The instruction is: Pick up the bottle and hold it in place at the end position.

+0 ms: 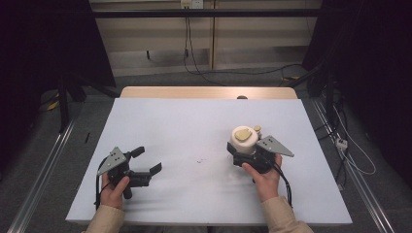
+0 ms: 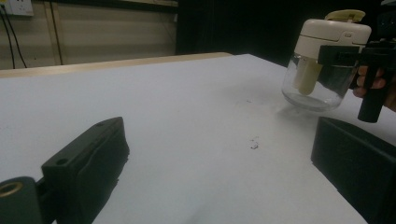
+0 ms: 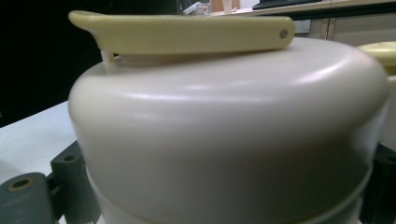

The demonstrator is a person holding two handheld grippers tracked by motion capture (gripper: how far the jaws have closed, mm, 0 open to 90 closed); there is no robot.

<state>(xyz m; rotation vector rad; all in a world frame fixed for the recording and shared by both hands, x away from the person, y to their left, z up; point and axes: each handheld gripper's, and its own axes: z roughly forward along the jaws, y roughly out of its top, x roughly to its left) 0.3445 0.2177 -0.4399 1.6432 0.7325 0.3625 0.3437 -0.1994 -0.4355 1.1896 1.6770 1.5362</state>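
Two hand-held grippers work over one white table (image 1: 194, 121). Nearest, the left gripper (image 1: 150, 173) rests low on the tabletop, jaws spread wide with nothing between them. One jar (image 1: 244, 141), clear glass under a cream lid (image 3: 224, 130) with a yellow flip tab (image 3: 187, 30), sits between the right gripper (image 1: 241, 154) jaws, which pinch it just below the lid. One small dark smudge (image 2: 253, 146) marks the table ahead of the left jaws.

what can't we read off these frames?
- Jar base and glass: right gripper view, cut off by the bottom edge.
- Whether the jar rests on the table: left gripper view, unclear.
- Table marks: high view, too small.
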